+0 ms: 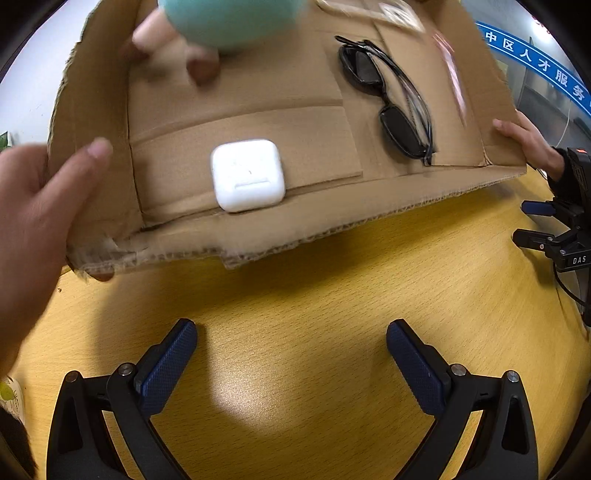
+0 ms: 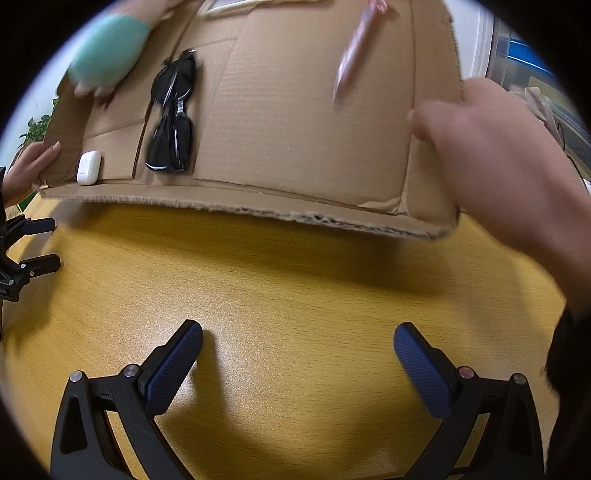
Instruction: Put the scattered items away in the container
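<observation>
The left gripper lies low over the yellow wooden table with its blue-padded fingers spread wide and nothing between them. The right gripper sits the same way — jaws apart, empty, over bare tabletop.

Beyond both, two bare hands hold a shallow cardboard box tipped up, its near edge lifted off the table: the left hand grips the box's left wall, the right hand its right wall. Inside, a white earbud case rests against the near wall, close to the left corner. Black sunglasses, folded, lie to its right, their lower lens also near that wall. A pink pen-like item (too blurred to name surely) lies towards the right side. At the far left, a teal plush toy with pale limbs shows as a blur.
</observation>
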### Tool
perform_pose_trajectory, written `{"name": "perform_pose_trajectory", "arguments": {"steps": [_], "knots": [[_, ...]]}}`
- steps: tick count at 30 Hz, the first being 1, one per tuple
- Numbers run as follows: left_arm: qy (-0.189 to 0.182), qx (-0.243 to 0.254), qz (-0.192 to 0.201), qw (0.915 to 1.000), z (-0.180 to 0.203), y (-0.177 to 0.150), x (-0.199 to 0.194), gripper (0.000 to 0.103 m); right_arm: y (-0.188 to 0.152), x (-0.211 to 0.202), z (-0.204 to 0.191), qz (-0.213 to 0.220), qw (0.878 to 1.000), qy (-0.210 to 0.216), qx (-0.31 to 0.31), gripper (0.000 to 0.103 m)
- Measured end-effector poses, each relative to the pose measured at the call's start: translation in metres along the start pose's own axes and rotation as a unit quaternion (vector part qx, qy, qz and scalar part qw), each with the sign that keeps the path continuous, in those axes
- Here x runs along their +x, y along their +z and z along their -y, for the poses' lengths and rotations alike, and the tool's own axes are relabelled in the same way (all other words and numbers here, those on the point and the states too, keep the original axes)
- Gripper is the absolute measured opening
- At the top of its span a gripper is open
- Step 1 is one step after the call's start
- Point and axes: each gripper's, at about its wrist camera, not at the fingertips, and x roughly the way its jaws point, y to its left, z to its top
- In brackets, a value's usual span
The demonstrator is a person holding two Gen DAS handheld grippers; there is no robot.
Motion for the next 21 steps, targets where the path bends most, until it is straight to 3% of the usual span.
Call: {"name": "perform_pose_trajectory", "arguments": {"steps": [21], "knots": [[0.000, 0.000, 0.000, 1.0000, 0.0011, 0.0039, 0.0006, 0.103, -0.0010, -0.0034, -0.0021, -0.001, 1.000, 0.000, 0.002, 0.103]]}}
